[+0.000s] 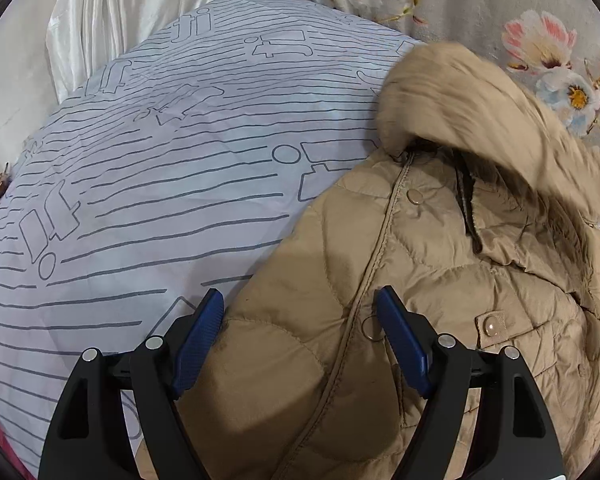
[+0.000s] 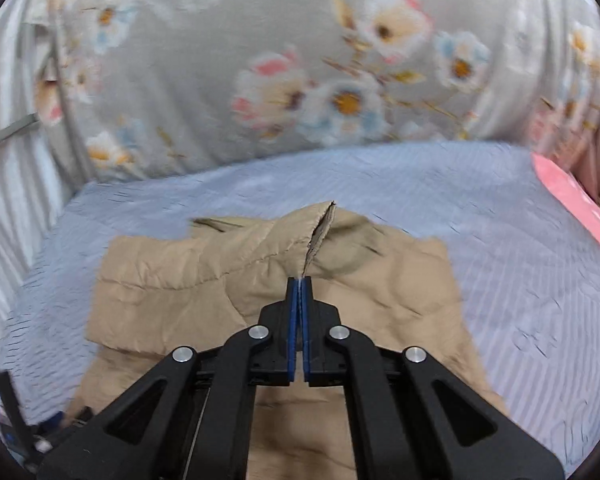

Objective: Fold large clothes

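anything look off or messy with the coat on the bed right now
Nothing damaged. The tan puffer coat lies rumpled on the striped sheet, its fur-trimmed hood flopped over the collar. In the right wrist view a fabric edge stands up in a ridge.

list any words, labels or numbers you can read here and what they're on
"ti": a letter-like outline printed on the striped sheet, near its far edge.
Other outlines on the sheet are shapes, not readable words.
Coat: no label or brand shows.
Right wrist view: too blurred to read; no text shows.
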Motion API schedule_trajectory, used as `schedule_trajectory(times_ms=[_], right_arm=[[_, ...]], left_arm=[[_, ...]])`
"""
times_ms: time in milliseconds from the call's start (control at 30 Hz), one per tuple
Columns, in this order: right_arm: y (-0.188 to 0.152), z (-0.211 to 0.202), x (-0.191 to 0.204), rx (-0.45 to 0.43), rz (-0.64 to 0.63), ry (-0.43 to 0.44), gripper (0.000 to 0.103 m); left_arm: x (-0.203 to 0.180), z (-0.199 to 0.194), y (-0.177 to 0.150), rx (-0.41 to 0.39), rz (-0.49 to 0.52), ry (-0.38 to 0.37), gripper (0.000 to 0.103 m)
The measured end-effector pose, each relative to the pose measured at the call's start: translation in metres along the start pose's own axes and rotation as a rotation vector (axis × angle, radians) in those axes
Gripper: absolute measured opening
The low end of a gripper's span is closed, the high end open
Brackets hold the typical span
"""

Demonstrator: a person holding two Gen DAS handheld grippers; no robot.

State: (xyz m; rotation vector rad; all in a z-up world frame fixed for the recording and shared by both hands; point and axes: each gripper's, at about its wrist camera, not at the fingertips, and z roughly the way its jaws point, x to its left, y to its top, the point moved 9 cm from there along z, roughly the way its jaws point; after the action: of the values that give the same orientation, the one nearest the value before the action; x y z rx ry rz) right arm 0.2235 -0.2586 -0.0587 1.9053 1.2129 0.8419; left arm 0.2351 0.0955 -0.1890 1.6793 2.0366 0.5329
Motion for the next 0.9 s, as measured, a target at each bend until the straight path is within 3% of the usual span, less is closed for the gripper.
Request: schedule_trajectory(times_ms=[133, 300, 433, 500, 733, 767, 833, 900], right_arm=[[-0.046, 0.029, -0.053, 0.109, 0.051, -0.082, 0.0], [-0.094, 0.058, -0.08, 0.212, 0.109, -0.08, 0.001], [-0.096, 0.058, -0.082, 0.204, 0.136, -0.058, 0.001], [-0.094, 0.056, -0.082, 0.197, 0.145, -0.046, 0.001], [-0.087, 0.033, -0.088, 0.156, 0.162, -0.022, 0.001], [-0.09, 0.036, -0.087, 0.17, 0.144, -0.031, 0.001], [-0.095, 0.041, -0.083, 0.184, 0.115, -0.048, 0.001], [-0.095, 0.041, -0.078, 0.184, 0.087, -0.051, 0.001]], left_arm=[[-0.005, -0.014, 0.015, -0.01, -0.045, -0.069, 0.076], [-0.042, -0.024, 0.051, -0.012, -0.074, -0.21, 0.076], [-0.076, -0.006, 0.085, -0.02, -0.092, -0.231, 0.076], [-0.089, 0.014, 0.093, 0.022, -0.12, -0.235, 0.076], [-0.083, 0.061, 0.099, 0.11, -0.27, -0.228, 0.075], [-0.084, 0.064, 0.1, 0.113, -0.262, -0.218, 0.07], [-0.088, 0.068, 0.104, 0.116, -0.225, -0.21, 0.042], [-0.092, 0.061, 0.11, 0.097, -0.179, -0.203, 0.001]])
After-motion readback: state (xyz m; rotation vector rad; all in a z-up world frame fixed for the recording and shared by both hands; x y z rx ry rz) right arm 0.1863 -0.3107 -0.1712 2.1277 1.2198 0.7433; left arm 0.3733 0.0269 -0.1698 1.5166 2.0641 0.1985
